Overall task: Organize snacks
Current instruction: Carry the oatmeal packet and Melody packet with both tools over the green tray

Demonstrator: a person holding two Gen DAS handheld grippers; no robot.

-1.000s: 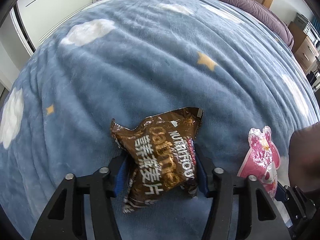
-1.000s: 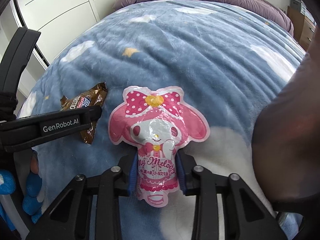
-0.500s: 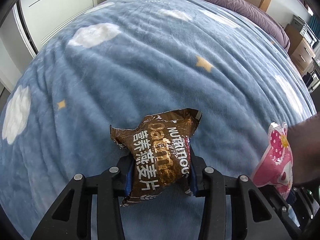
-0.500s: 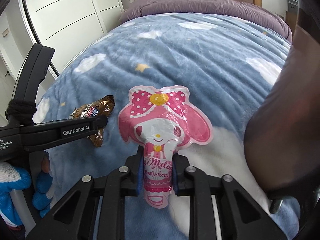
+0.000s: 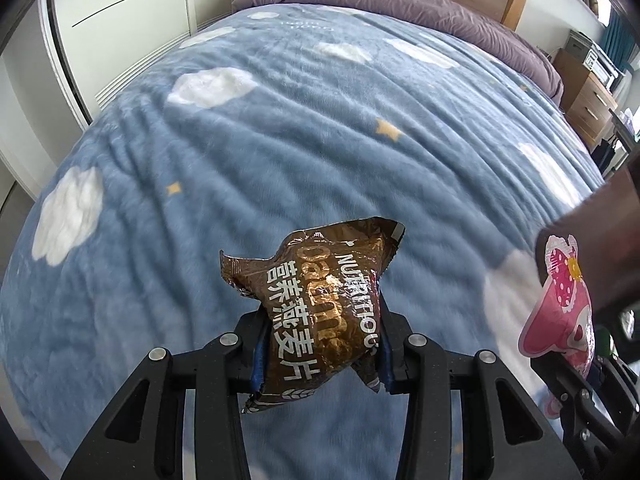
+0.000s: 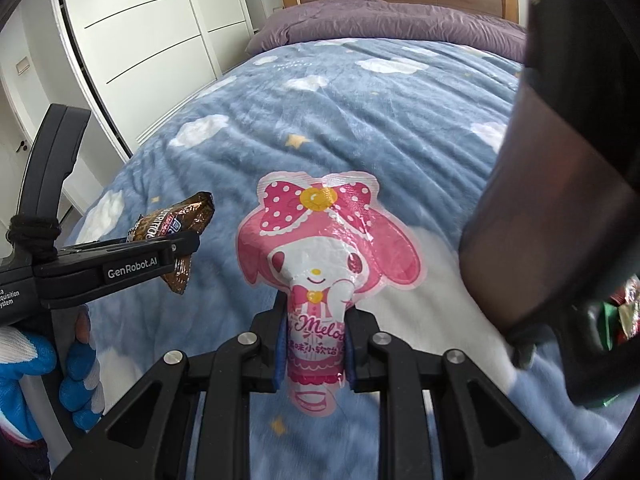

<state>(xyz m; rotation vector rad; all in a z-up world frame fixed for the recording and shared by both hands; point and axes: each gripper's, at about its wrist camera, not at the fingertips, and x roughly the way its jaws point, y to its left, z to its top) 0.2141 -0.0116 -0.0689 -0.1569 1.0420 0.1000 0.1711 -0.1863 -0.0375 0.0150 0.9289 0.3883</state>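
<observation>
Carry step: left gripper (image 5: pixel 320 344) fingers clamp the brown oatmeal packet (image 5: pixel 316 312); right gripper (image 6: pixel 314 354) fingers clamp the pink candy pouch (image 6: pixel 320 264). Both packets hang clear of the bed (image 5: pixel 280 140). Next move likely calls for transfer to the dark container (image 6: pixel 560 208) at frame right.

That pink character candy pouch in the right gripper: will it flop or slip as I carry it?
The pink pouch stands upright above the right gripper, so it is probably fairly stiff and light. Its glossy film, pinched only at the narrow base, might slip.

Two snack packets (one brown oatmeal packet (image 5: pixel 320 312), one pink candy packet (image 6: pixel 320 276)), one blanket (image 5: pixel 280 140).
</observation>
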